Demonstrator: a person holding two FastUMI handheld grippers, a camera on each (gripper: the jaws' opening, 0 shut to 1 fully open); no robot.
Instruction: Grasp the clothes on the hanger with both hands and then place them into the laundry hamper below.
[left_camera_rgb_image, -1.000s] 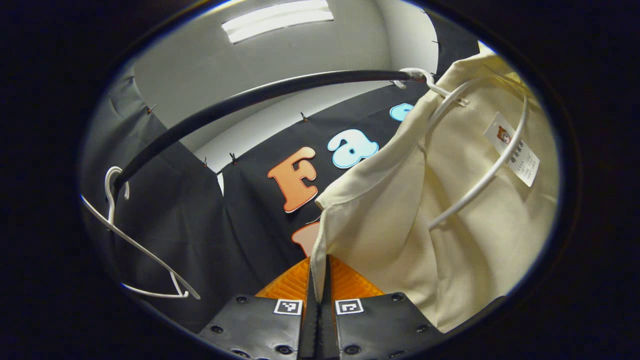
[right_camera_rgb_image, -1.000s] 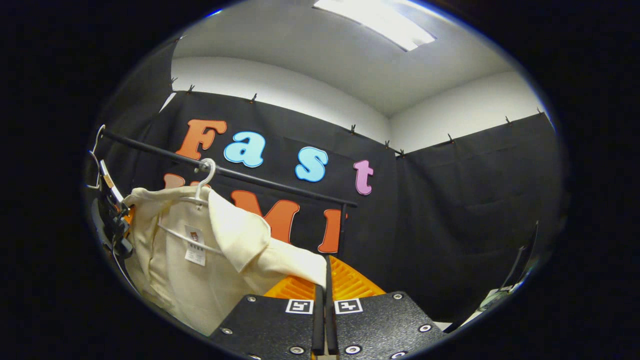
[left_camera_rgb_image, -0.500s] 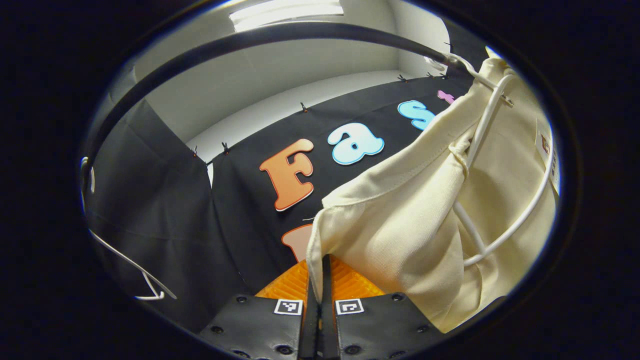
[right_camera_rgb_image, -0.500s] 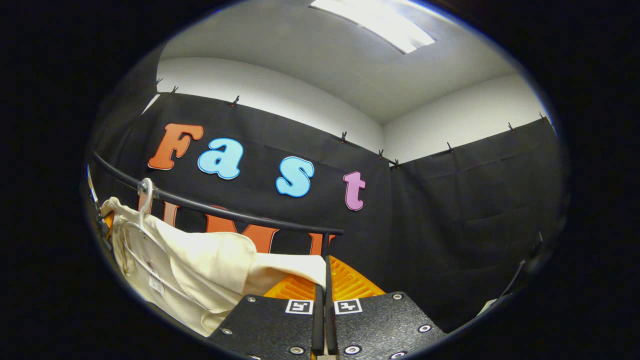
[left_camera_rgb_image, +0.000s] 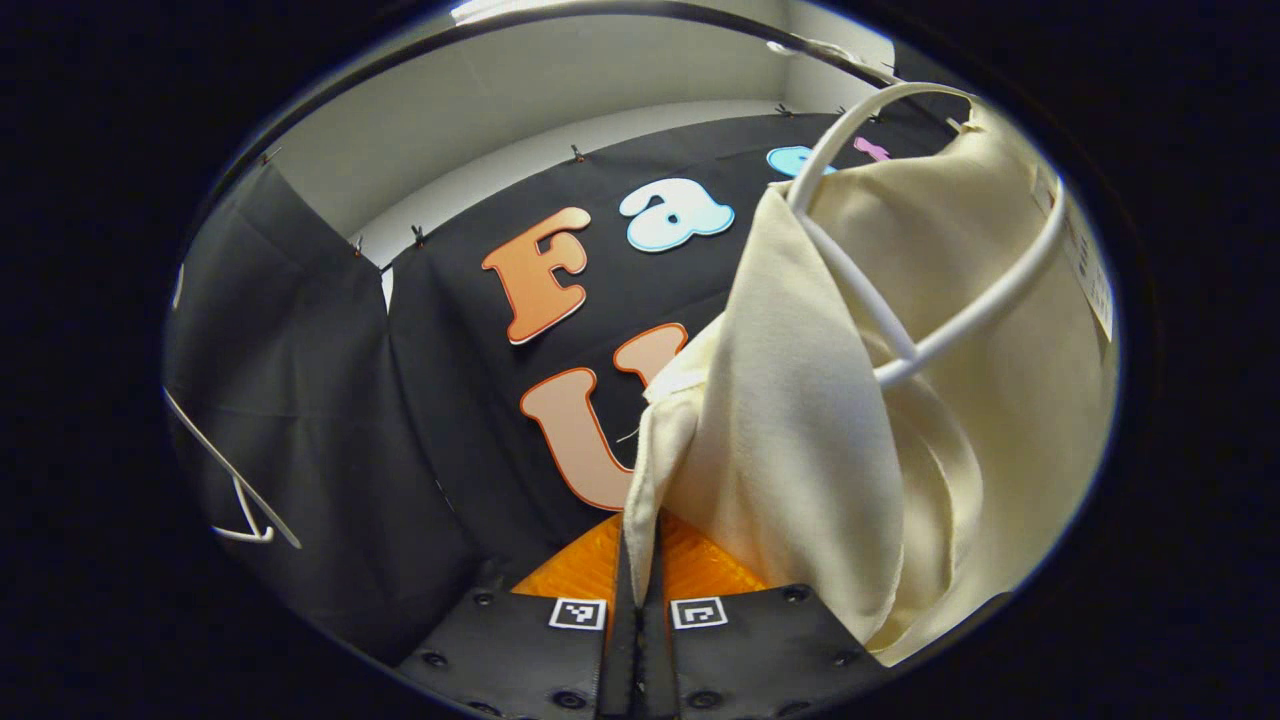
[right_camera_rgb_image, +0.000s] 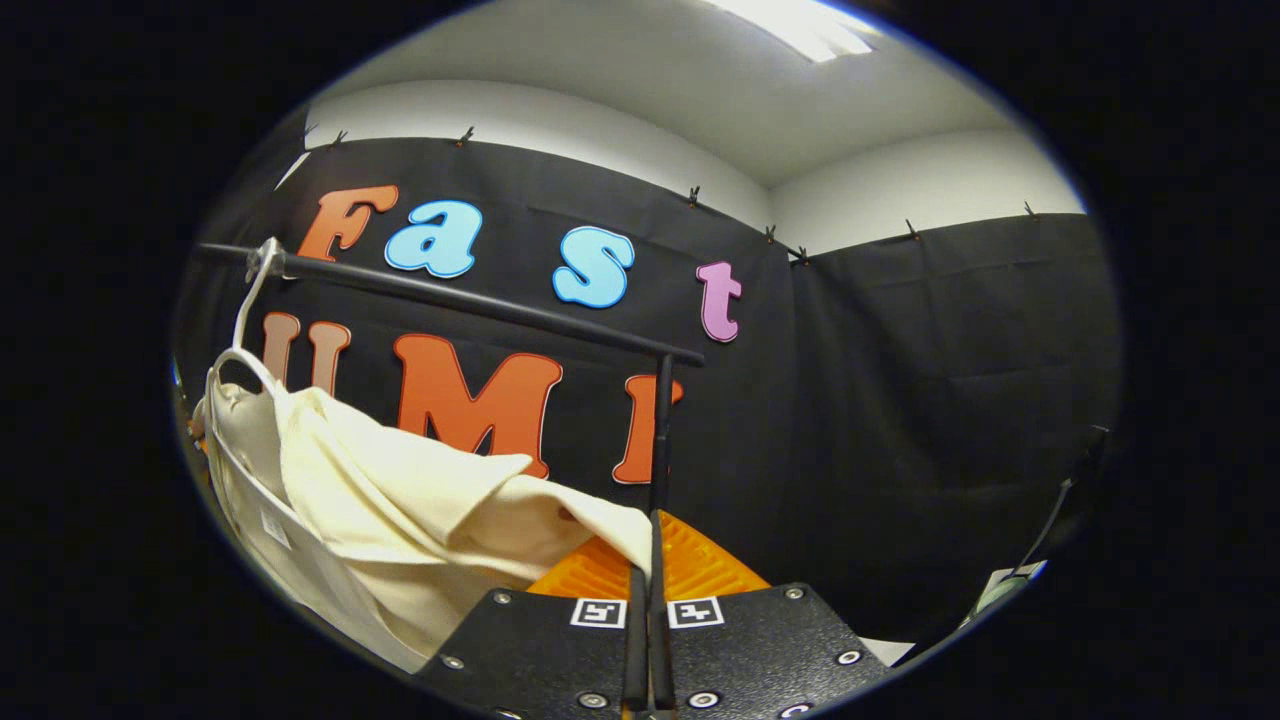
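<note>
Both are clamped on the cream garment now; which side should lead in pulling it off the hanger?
Probably the left hand-held gripper: the white hanger loops close beside its pinch on the cream garment. The right hand-held gripper holds a stretched-out end, far from the hanger hook on the rail.

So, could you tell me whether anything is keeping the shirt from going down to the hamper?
Yes: the white hanger is threaded inside the cream shirt, and its hook hangs on the black rail. Both tongs, left and right, are shut on shirt edges.
</note>
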